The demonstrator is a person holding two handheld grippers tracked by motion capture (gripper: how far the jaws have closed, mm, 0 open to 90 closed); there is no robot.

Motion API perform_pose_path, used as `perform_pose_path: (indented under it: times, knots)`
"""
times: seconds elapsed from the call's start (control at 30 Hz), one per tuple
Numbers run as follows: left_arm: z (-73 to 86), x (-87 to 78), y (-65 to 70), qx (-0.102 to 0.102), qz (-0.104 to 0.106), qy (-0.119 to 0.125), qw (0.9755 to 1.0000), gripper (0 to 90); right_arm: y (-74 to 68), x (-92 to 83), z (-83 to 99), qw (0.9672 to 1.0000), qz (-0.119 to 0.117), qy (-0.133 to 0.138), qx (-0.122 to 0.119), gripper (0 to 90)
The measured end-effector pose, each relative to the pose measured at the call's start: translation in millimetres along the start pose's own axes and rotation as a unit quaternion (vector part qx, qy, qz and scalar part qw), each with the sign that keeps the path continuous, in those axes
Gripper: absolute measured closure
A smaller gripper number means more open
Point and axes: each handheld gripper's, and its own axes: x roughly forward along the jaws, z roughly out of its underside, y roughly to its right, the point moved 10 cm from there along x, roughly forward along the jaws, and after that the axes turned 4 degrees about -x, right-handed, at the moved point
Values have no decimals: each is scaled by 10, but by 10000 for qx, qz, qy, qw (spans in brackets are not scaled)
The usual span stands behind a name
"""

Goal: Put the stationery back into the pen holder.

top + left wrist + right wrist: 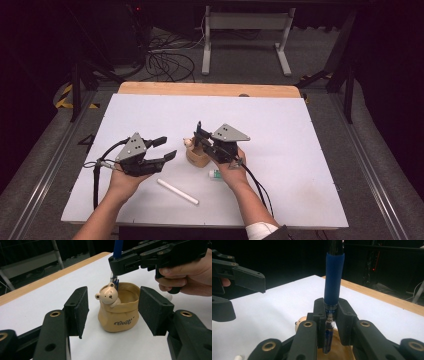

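I held my right gripper (329,322) clamped on a blue pen (333,282), upright with its tip over the bear pot (120,308) mid-tabletop (300,150) so it could drop in, while my left gripper (162,150) waited wide apart beside the pot

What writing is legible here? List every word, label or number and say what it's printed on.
"Best": dark script on the front of the bear pot, roughly as it reads; the lettering is stylised.
Print on the clear barrel of the pen, where the right tongs clamp it: too blurred to read.
Label on the small white and green tube: too small to read.
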Motion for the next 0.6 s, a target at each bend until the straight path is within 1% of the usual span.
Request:
perform_pose_path:
  times: [0.13,0.23,0.27,0.3,0.37,0.6]
  knots:
    - [4,6,11,-10,24,-12,10000,420,-21,29,7,10000,-40,14,-28,790]
    - [-6,0,13,-1,13,6,10000,421,-20,42,21,10000,-59,9,-4,775]
    - [-8,1,20,-26,27,11,10000,420,-26,41,22,10000,-84,7,-24,774]
    - [-10,1,21,-7,30,11,10000,420,-30,40,21,9999,-92,9,-51,770]
    - [-11,3,24,3,34,10,10000,421,-29,32,10,9999,-97,42,-54,743]
    - [-15,1,33,-27,51,24,10000,421,23,-52,-42,9998,-75,152,99,626]
